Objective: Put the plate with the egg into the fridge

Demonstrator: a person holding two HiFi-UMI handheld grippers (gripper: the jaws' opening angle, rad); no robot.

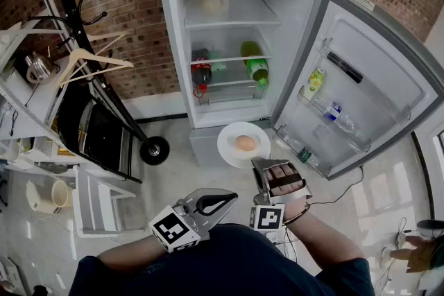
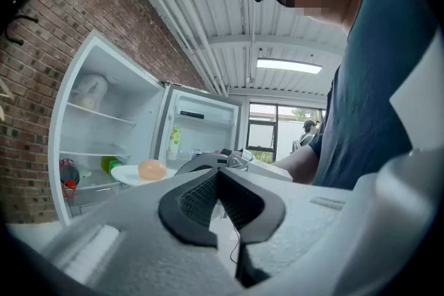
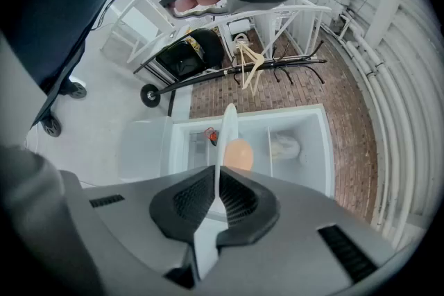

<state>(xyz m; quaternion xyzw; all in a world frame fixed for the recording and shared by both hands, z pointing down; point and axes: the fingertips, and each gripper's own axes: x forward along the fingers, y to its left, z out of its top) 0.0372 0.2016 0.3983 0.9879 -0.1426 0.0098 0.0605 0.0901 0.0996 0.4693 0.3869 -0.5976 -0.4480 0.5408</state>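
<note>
Plate (image 1: 229,150) with egg (image 1: 244,143) is held in front of the open fridge (image 1: 173,45), not yet inside. In the head view it is seen just below the lowest compartment, over the floor. The egg is seated near the plate's middle. The plate's near rim is clamped between the jaws of the right gripper (image 1: 259,163). In the right gripper view the plate is seen edge-on between the pads, with the egg just beyond them. The left gripper (image 1: 225,200) is held low, close to the body and left of the right one. Its jaws are closed together with nothing between them. The door (image 1: 368,80) is swung wide to the right, and a yellow-green container (image 1: 314,82) is kept in its rack. A green bottle (image 1: 257,67) and a dark bottle (image 1: 201,71) are stored on a fridge shelf. A wooden hanger (image 1: 94,60) is hung at the left.
</note>
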